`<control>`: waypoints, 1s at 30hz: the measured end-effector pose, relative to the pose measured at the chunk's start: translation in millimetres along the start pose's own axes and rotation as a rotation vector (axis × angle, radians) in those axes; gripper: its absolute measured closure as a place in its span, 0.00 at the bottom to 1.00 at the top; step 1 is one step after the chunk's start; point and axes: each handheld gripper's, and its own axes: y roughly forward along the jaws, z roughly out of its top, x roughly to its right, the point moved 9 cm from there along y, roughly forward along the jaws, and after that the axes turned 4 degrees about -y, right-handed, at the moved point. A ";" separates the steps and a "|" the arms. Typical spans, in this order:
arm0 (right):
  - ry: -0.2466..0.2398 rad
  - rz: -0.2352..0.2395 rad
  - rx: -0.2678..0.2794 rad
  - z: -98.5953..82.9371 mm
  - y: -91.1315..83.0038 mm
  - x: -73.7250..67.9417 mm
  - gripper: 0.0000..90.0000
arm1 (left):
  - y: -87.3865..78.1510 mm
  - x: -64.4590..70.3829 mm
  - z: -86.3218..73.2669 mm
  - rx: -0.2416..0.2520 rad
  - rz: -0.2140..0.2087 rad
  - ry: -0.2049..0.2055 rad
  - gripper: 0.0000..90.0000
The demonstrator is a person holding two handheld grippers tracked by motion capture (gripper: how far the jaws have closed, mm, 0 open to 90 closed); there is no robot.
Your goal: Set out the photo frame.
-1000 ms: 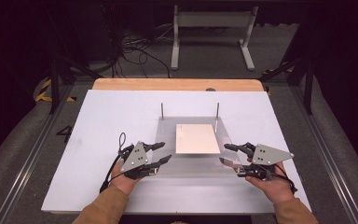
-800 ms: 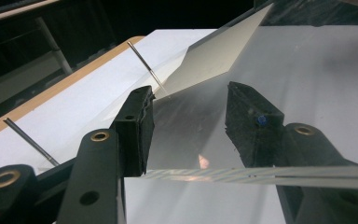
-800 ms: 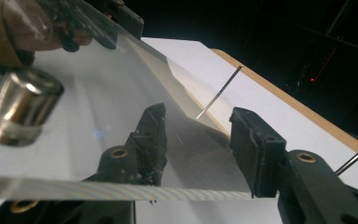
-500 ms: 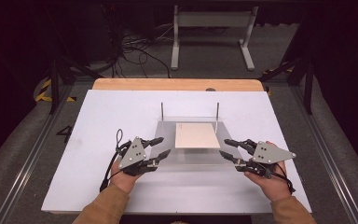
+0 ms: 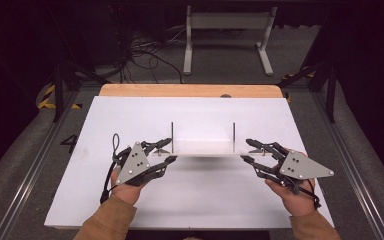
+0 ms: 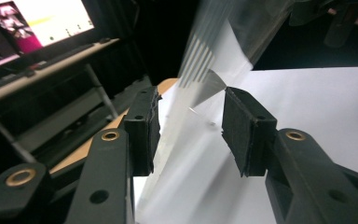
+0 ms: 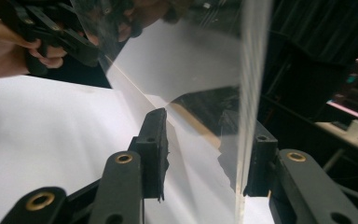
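Note:
A clear plastic panel (image 5: 202, 137) with two thin dark rods (image 5: 172, 132) at its sides stands near upright in the middle of the white board (image 5: 195, 200). My left gripper (image 5: 170, 150) is at its left end, jaws open, and the panel's blurred corner (image 6: 205, 79) lies between the pads (image 6: 142, 130) without contact. My right gripper (image 5: 246, 150) is at the right end, open as well. The panel's edge (image 7: 242, 140) runs close along its right pad (image 7: 256, 163), and a gap is left to the other pad. The left hand (image 7: 9, 42) shows behind the panel.
The white board rests on a wooden table whose far edge (image 5: 190, 90) shows behind it. A white metal stand (image 5: 225, 30) and loose cables (image 5: 140, 50) are on the floor beyond. A lit screen (image 6: 42, 23) is off to the left.
The clear panel has swung up from lying flat to near upright, and the pale sheet seen on it before no longer shows its face. Both grippers stayed at its ends, shifting slightly.

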 end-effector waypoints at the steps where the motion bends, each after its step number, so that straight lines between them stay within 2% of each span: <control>1: -0.024 -0.018 -0.013 3.1 -0.3 0.7 0.66 | -1.6 -0.1 3.3 0.005 0.001 0.002 0.64; 3: -0.067 -0.046 -0.027 10.3 -1.4 1.5 0.66 | -4.1 -0.6 7.8 0.017 0.002 -0.006 0.64; 12: -0.086 -0.067 0.002 34.5 -5.0 0.1 0.67 | -17.4 -2.3 26.2 0.032 -0.021 -0.058 0.64; 15: -0.067 -0.059 0.004 41.0 -5.7 -2.4 0.66 | -21.6 0.2 30.9 0.030 -0.026 -0.073 0.64; 17: -0.026 -0.045 0.012 47.4 -8.6 -4.1 0.66 | -26.2 3.3 35.7 0.027 -0.031 -0.083 0.65; 20: -0.016 -0.041 0.010 50.1 -10.0 -6.0 0.66 | -28.8 4.8 38.0 0.016 -0.036 -0.098 0.65; 21: -0.014 -0.038 0.009 51.7 -10.5 -6.9 0.66 | -32.1 6.2 39.7 0.015 -0.050 -0.128 0.64; 23: 0.002 -0.030 -0.001 54.7 -11.5 -9.0 0.66 | -36.5 6.9 41.8 0.020 -0.073 -0.162 0.64; 27: 0.060 -0.007 -0.024 59.2 -13.6 -12.2 0.67 | -41.4 7.8 47.0 0.040 -0.107 -0.199 0.66; 30: 0.089 0.004 -0.029 59.6 -14.2 -12.8 0.67 | -43.9 8.1 49.0 0.046 -0.124 -0.210 0.67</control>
